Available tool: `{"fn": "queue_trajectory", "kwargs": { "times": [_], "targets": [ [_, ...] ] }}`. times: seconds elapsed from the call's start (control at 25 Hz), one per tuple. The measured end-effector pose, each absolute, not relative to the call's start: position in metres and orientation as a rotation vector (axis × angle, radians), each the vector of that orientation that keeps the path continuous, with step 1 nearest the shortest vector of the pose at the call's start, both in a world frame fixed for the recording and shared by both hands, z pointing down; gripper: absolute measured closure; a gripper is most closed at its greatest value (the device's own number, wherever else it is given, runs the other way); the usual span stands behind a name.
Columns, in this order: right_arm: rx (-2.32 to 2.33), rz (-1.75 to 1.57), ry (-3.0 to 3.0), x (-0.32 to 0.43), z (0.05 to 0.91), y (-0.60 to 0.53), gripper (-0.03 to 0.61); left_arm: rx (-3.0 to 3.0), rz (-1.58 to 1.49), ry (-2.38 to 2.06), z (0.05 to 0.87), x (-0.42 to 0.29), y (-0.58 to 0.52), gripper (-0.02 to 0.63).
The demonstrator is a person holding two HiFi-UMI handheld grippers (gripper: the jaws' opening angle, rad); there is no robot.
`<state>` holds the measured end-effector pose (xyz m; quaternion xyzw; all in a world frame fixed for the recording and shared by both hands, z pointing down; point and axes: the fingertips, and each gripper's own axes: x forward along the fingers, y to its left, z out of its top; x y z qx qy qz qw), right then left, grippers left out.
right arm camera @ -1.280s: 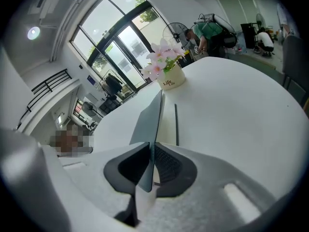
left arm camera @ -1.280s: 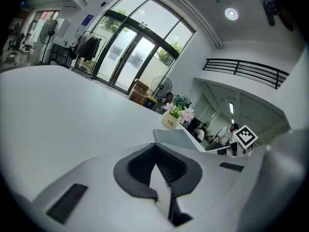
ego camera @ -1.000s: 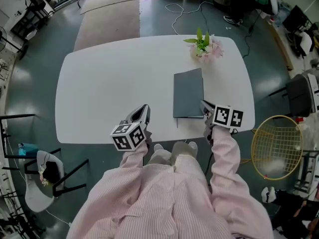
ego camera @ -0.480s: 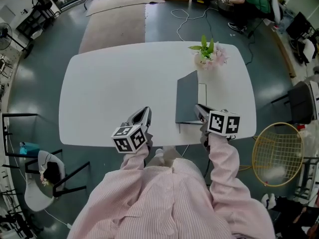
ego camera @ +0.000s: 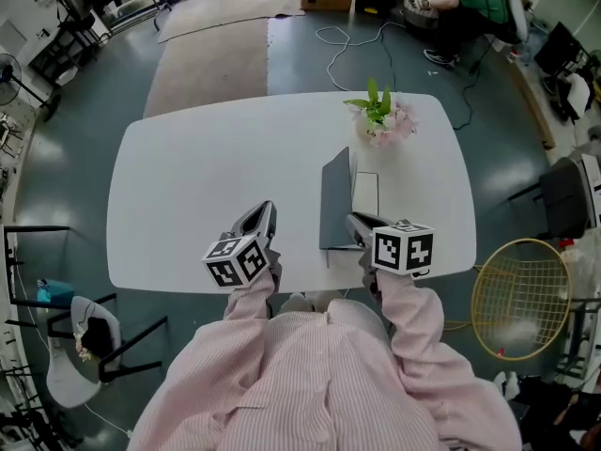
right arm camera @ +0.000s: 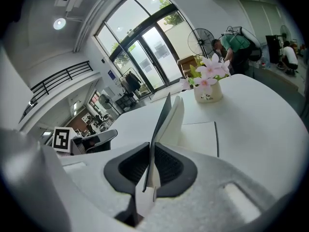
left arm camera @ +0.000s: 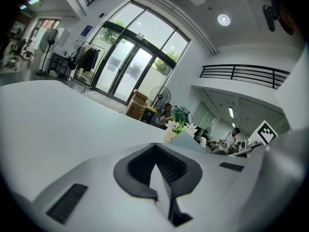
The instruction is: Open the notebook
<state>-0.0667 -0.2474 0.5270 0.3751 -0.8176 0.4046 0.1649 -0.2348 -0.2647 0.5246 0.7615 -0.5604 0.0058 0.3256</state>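
While the person in the striped pink sleeves stood at the lower edge of the head view, the white table filled the middle of that view, and its long side ran from left to right. Above it, a brownish rug lay on the dark floor. At the lower right, off the table, a yellow racket was lying on the floor.

The notebook lay on the right half of the table, near the lower edge, and its long axis ran from the bottom of the head view toward the top. It was partly open: the grey cover with some white pages stood almost upright and hinged on the left long side, and one white page lay flat to the right of it. In the right gripper view the notebook pointed away toward the flowers.

The right gripper was at the lower corner of the raised part. Its jaws were narrow and pressed on the cover and the pages between them.

The left gripper was over the lower edge of the table, well apart from the notebook on its left. Its jaws were together with nothing between them.

The small flower pot stood just above the notebook, near the upper edge of the table.
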Motion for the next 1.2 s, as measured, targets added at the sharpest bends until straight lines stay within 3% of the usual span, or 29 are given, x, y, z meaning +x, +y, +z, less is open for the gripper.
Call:
{"fn": "queue_trajectory", "kwargs": {
  "times": [0.72,1.2],
  "targets": [
    [1.118,0.92,-2.285,-0.137,0.515,-0.242,0.541,2.079,0.084,-1.304,0.53,-0.25,-0.281,0.615],
    [1.248,0.706,-2.121,-0.205,0.537,-0.242,0.541,2.097,0.119,-1.187,0.535,-0.317,-0.26,0.615]
  ]
}}
